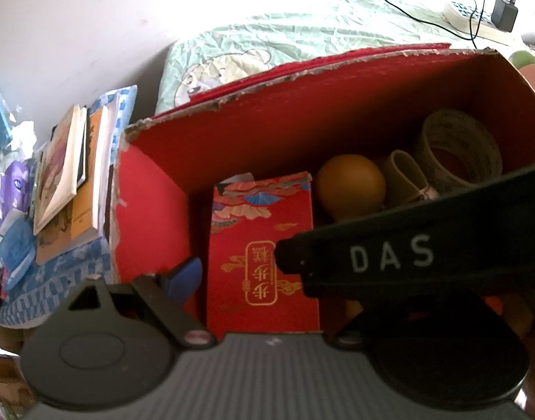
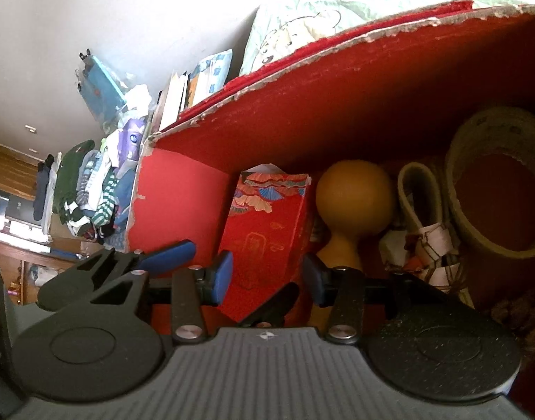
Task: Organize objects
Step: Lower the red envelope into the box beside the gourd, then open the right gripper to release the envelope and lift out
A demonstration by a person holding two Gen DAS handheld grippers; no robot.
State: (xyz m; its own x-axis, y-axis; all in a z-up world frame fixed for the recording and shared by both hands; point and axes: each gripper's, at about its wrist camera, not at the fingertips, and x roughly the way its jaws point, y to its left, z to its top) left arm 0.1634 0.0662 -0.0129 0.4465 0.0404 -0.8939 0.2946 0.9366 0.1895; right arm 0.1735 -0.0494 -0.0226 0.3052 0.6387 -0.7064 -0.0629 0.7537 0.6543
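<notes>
While both grippers hang over the open red cardboard box with torn edges (image 2: 337, 80), the relation that matters is between the right gripper (image 2: 265, 276) and the flat red paper packet printed with fans and gold characters (image 2: 267, 231). That packet stands on edge directly ahead of this gripper, between its two blue-padded fingers (image 2: 222, 273). Its long axis runs away from the gripper, toward the far wall of the box, and the fan-printed end points away. The jaws stand moderately wide, one pad on each side of the packet's near end. I cannot tell whether either pad touches it, so I judge it straddled, not yet clamped.

To the right of the gripper, just beside the packet, stands an orange-brown gourd-shaped wooden piece (image 2: 351, 206), round head away and neck toward the gripper. Further right lie a small beige loop (image 2: 418, 192) and a large roll of beige tape (image 2: 495, 189) on its side.

From the left wrist camera, the left gripper (image 1: 232, 266) looks down on the same packet (image 1: 262, 245), whose gold characters read sideways. One blue pad (image 1: 183, 276) sits at its left. The black bar lettered "DAS" (image 1: 407, 255) crosses from the right and covers the other finger, so its opening cannot be told. The right gripper looks nearer and better lined up for a squeeze across the packet's thin faces.
</notes>
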